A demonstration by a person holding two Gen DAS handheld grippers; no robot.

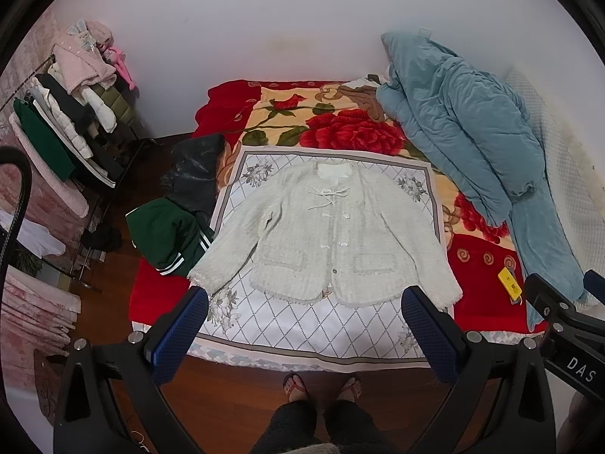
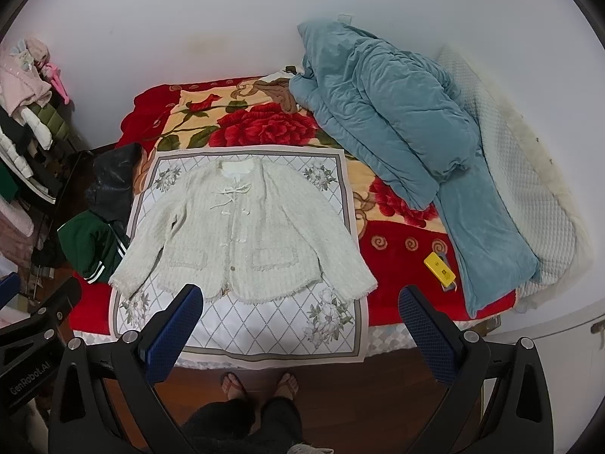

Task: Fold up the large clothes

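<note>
My left gripper [image 1: 304, 325] and right gripper [image 2: 300, 325] are hovering wide open and empty, aiming to be pinching the white jacket [image 1: 325, 234] cleanly at its near sleeve cuffs.

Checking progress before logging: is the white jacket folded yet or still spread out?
Spread out. The white jacket lies flat, front up, on the patterned cloth, both sleeves angled outward, no folds.

The white jacket [image 2: 242, 230] lies flat on a patterned cloth [image 2: 264, 325] on the bed [image 2: 401, 249]; right gripper [image 2: 300, 317] jaws stand apart.
</note>
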